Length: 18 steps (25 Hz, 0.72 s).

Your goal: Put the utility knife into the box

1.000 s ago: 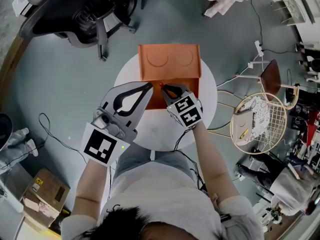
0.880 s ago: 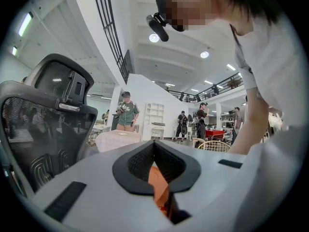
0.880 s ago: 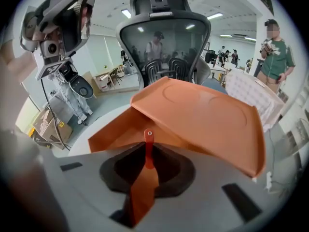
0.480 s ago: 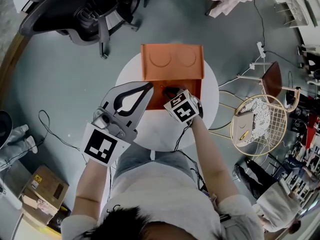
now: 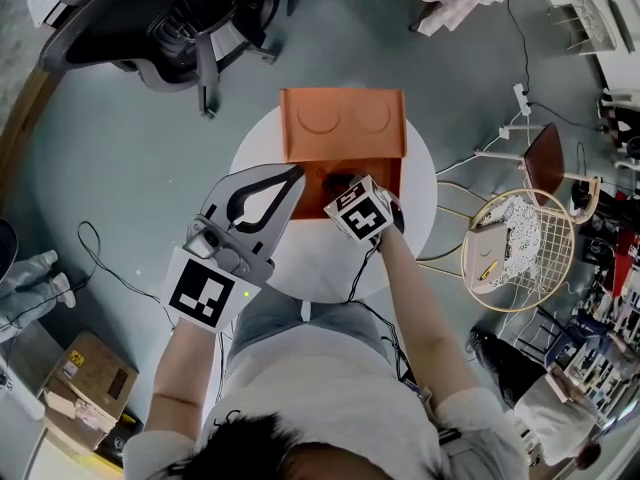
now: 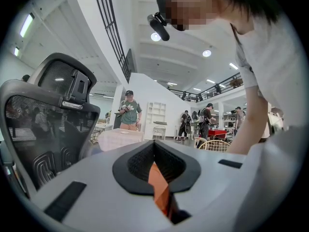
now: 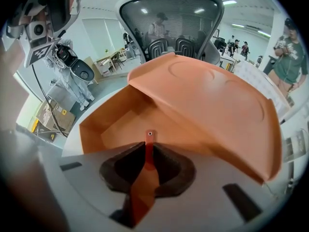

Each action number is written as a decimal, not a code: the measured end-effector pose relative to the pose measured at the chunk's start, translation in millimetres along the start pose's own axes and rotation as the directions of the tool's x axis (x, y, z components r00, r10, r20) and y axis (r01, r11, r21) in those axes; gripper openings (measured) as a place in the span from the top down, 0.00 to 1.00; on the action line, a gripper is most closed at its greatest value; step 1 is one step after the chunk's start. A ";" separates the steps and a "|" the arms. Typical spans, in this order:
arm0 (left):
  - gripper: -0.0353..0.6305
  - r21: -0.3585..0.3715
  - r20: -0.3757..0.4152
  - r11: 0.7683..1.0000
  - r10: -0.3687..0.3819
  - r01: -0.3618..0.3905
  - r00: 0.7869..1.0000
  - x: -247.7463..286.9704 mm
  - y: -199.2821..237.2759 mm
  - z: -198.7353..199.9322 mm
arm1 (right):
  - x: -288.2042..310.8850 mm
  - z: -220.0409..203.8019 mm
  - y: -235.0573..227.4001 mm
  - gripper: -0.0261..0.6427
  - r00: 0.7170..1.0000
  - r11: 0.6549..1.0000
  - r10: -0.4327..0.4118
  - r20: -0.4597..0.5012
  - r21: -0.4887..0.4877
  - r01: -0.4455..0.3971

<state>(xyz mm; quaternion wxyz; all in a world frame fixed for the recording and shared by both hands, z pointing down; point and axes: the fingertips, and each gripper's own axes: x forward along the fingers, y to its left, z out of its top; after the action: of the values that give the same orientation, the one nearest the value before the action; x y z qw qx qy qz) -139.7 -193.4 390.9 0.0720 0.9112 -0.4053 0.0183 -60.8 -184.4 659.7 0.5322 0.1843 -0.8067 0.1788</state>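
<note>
Over table (image 5: pixel 308 264), right gripper (image 7: pixel 147 153) clamping utility knife (image 7: pixel 144 187) edged forward; left gripper (image 6: pixel 155 151) pinches box (image 5: pixel 342 125).

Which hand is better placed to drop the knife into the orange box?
The right. The right gripper pinches the utility knife, its tip over the open box. The left gripper is shut on the box's edge, likely steadying it.
</note>
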 end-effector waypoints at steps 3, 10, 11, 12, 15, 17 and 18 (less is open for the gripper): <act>0.93 0.006 -0.003 1.000 -0.004 0.005 1.000 -1.2 -5.0 1.2 | -2.6 -1.5 0.9 0.87 1.000 1.000 0.010 0.011 0.018 -0.011; 0.93 0.027 -0.004 1.000 -0.008 0.008 1.000 -3.9 -16.9 5.7 | -19.0 6.9 4.2 0.86 0.996 0.996 0.020 0.086 0.083 -0.027; 0.93 0.031 -0.003 0.999 -0.010 0.010 1.000 -3.8 -19.7 6.8 | -23.9 9.1 4.1 0.87 0.995 0.996 0.015 0.102 0.089 -0.024; 0.93 0.033 -0.001 0.999 -0.011 0.011 1.000 -3.7 -22.6 8.2 | -29.8 12.2 4.1 0.90 0.992 0.995 0.008 0.122 0.094 -0.019; 0.93 0.040 0.010 0.999 -0.017 0.016 1.000 -3.2 -32.2 14.6 | -51.8 25.7 5.4 0.95 0.979 0.995 -0.011 0.204 0.104 -0.011; 0.93 0.047 0.023 0.999 -0.023 0.021 0.999 -1.5 -39.9 20.4 | -69.8 35.8 6.5 0.95 0.964 0.994 -0.021 0.266 0.105 -0.008; 0.93 0.050 0.027 0.998 -0.025 0.023 0.999 -0.4 -44.3 23.2 | -79.9 40.7 7.2 0.95 0.954 0.995 -0.026 0.297 0.104 -0.005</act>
<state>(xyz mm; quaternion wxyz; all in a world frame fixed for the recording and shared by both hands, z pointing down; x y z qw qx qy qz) -107.7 -167.2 362.8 0.0438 0.9177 -0.3947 0.0148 -67.3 -189.4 570.1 0.3952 0.2408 -0.8664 0.1874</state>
